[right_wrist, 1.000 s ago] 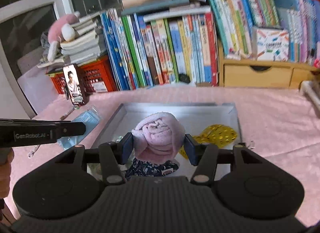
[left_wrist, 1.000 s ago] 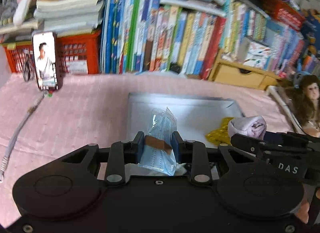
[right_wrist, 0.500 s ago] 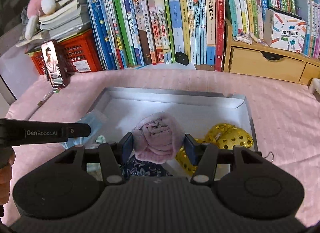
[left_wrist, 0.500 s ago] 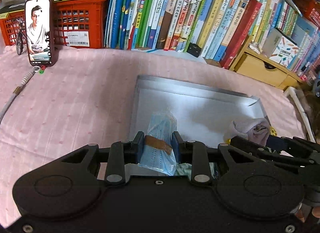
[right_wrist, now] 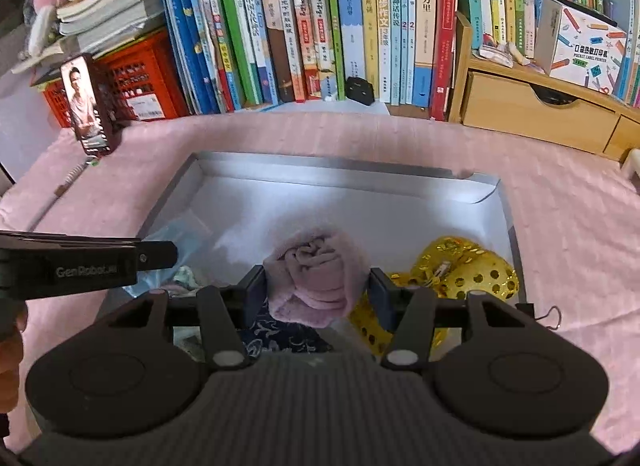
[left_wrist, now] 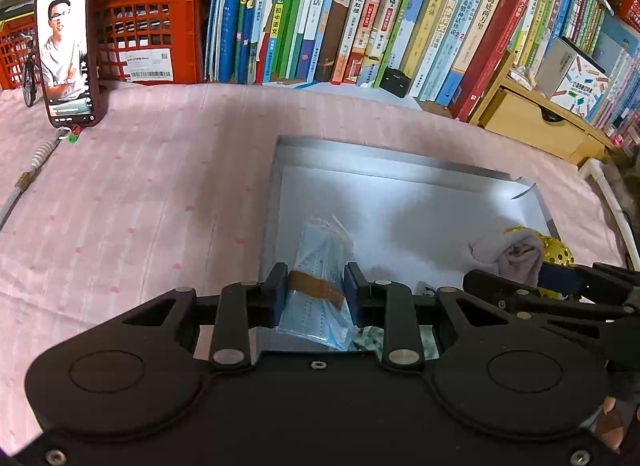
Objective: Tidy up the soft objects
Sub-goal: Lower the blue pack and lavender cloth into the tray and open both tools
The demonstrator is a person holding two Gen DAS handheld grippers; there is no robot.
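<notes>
Left claw [left_wrist: 316, 294] clamps mask pack [left_wrist: 320, 286]; right claw [right_wrist: 316, 290] grips towel roll [right_wrist: 316, 270]. Lower both onto bare tray [right_wrist: 320, 173] floor, release gently.

Bright, sharp centre — fisheye warp at edges.

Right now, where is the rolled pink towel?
The rolled pink towel sits between the right gripper fingers over the silver tray, left of the gold sequinned cloth.
</notes>
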